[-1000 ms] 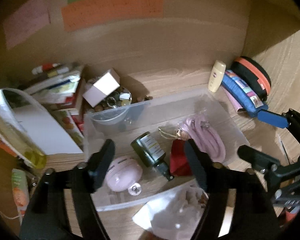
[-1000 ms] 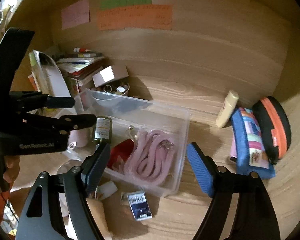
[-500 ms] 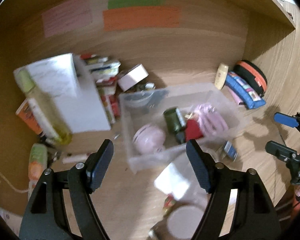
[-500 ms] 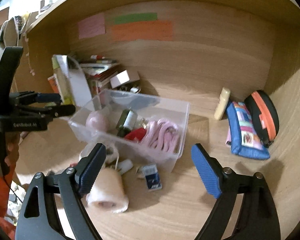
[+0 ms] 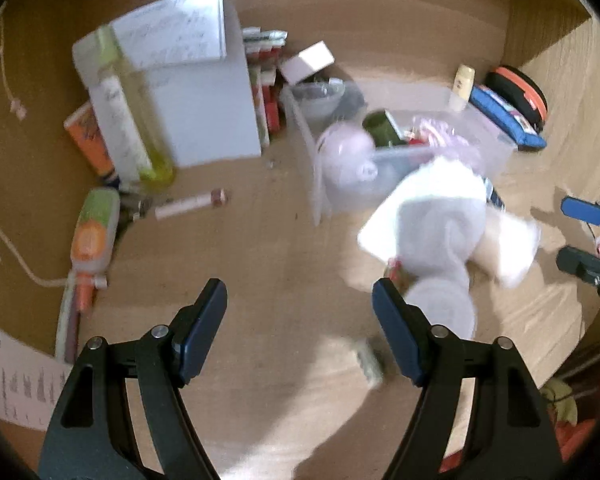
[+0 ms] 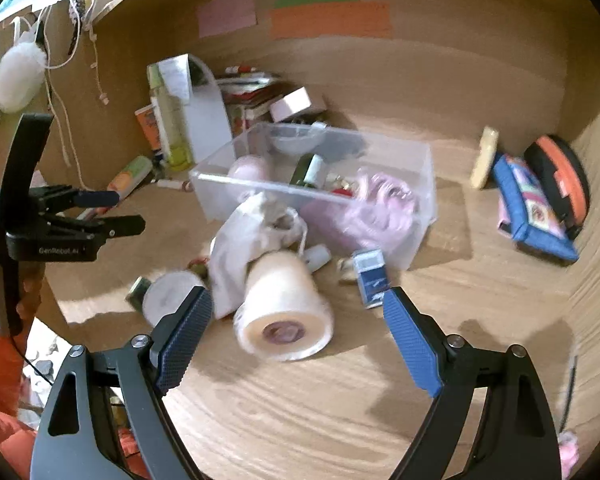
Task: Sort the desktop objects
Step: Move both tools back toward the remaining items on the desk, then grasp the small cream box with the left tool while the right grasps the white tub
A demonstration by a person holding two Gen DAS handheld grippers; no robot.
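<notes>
The wooden counter (image 6: 380, 380) carries everything, walled by wood at the back and sides. A clear plastic bin (image 6: 416, 168) stands mid-counter; inside lie a pink coiled cord (image 6: 376, 204), a dark green bottle (image 6: 306, 170) and a pink round case (image 6: 248, 168). Just in front of the bin, a cream roll of tape (image 6: 284, 312) lies on its side, touching a white drawstring pouch (image 6: 240, 240). A small blue box (image 6: 370, 276) lies beside the roll, near the bin wall. My right fingers (image 6: 296, 344) stand wide apart, nothing between them, the roll just ahead. My left fingers (image 5: 300, 328) also stand wide apart over bare counter, holding nothing.
</notes>
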